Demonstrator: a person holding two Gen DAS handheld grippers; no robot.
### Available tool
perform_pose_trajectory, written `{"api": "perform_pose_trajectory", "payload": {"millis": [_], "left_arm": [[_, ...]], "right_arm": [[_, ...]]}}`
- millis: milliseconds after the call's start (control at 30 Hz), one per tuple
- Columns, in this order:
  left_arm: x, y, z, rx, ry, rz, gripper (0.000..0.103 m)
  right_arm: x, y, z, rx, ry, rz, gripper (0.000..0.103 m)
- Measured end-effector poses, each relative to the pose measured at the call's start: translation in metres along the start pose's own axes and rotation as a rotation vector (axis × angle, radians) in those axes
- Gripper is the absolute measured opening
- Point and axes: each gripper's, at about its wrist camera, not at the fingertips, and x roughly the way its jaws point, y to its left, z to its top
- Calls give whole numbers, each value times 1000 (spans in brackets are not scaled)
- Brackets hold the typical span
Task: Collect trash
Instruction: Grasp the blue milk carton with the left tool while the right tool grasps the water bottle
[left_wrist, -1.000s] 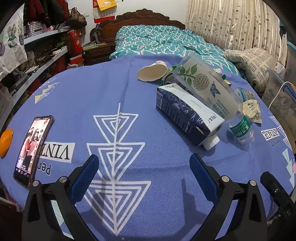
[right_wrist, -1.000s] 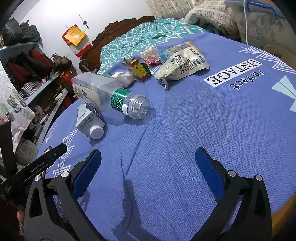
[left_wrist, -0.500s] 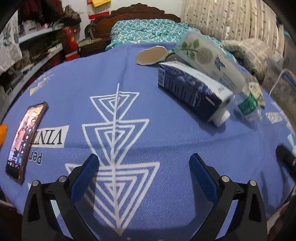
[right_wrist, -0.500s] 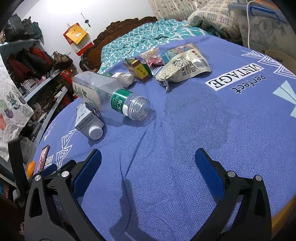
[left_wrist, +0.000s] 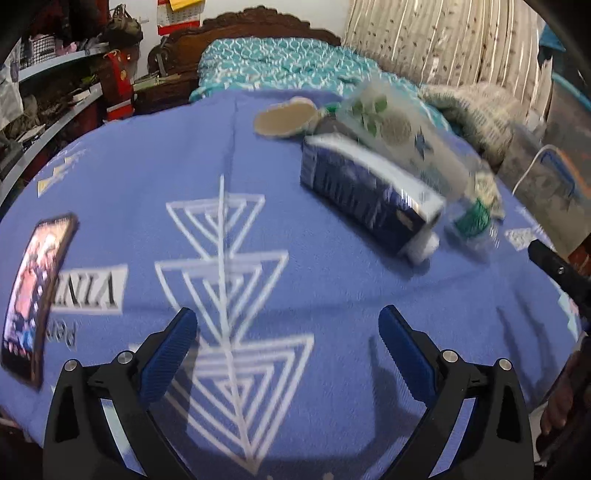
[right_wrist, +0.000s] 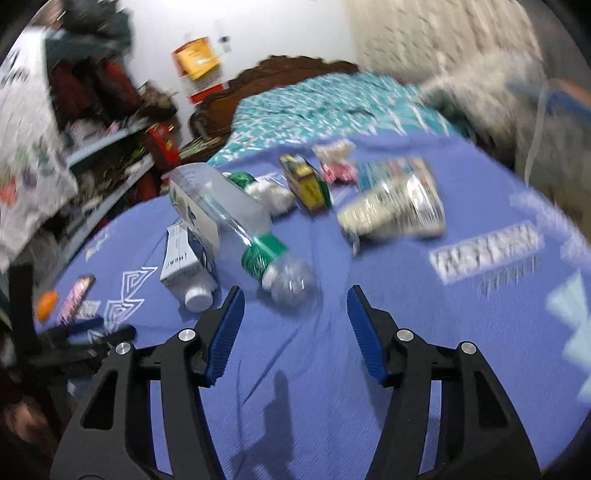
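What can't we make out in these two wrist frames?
- Print on the plastic bottle and snack bag: motion blur, right wrist view.
- Small wrappers behind the yellow box: blurred, too small.
- Milk carton text: blurred, left wrist view.
- Phone: near corner cut off by the image edge.

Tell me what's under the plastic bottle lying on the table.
The plastic bottle leans across a dark blue carton with a white cap, its neck down on the blue tablecloth. Whatever lies beneath its far end is hidden.
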Motion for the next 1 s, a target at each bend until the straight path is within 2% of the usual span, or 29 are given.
{"api": "perform_pose_trajectory", "payload": {"millis": [167,267,300,333,400,533,667,833,867,900,933,1000], "left_arm": [[-15,-8,31,20,-81,-43,94],[-16,-12,48,13,-92,-84,94],[-14,-13,53,5,-83,-100,94],[-12,-16,57,0,-73,-110,94],[-7,-19,64,-2,-56,-117,94],[8,-31,75,1,-25,-113,94],[37,-46,89,-23,45,-131,94],[75,-71,102,-14,104,-84,94],[79,-74,101,-10,108,-69,91],[80,-77,98,-8,103,-40,77],[78,-76,94,-12,86,-42,73],[67,-77,86,-21,62,-68,58]], "right_arm": [[30,22,29,-235,55,-27,61],[63,39,37,-378,126,-52,72],[72,43,36,-413,146,-54,73],[84,46,35,-447,174,-52,72],[96,46,33,-455,213,-39,51],[65,28,34,-346,136,5,46],[21,-7,18,-175,68,25,45],[-26,-40,-5,-31,-10,4,44],[-35,-46,-9,-8,-31,-11,44],[-41,-51,-12,7,-45,-23,44],[-47,-57,-15,24,-64,-36,44],[-58,-68,-20,49,-93,-54,43]]}}
